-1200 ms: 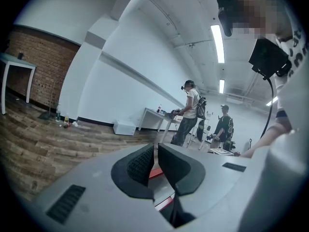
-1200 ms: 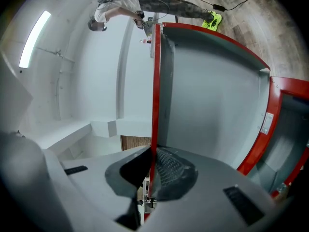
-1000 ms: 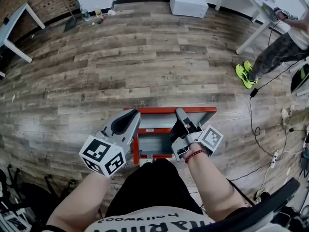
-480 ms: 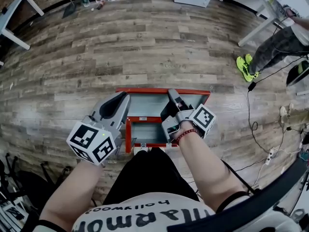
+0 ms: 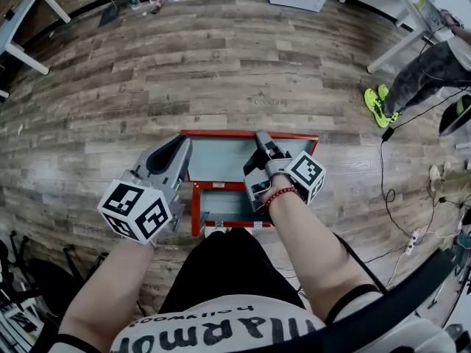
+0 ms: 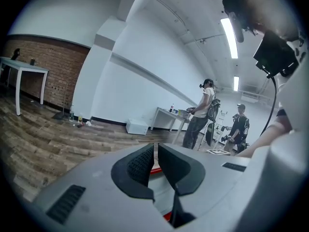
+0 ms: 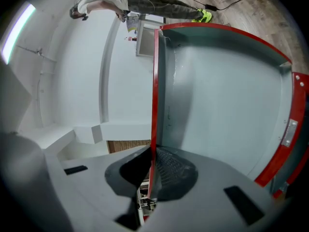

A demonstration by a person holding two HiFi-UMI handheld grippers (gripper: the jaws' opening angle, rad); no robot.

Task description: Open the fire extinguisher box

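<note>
Red sheet-metal fire extinguisher box [image 5: 196, 209] is on the wood-plank floor [image 5: 221, 72] at 6 o'clock, just ahead of the knees. Its grey-lined, red-rimmed lid [image 5: 221, 159] stands raised toward 12. The right hand-held gripper [image 7: 153, 159] is pinched on the lid's red edge, a thin-rim grip to drive the hinge. The left hand-held gripper [image 6: 155, 151] is at the box's 9 o'clock, jaws nearly together and empty, probably there to steady the box.

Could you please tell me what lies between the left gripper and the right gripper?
In the head view, the open fire extinguisher box fills the gap between the left gripper and the right gripper, which clamps its red edge.
</note>
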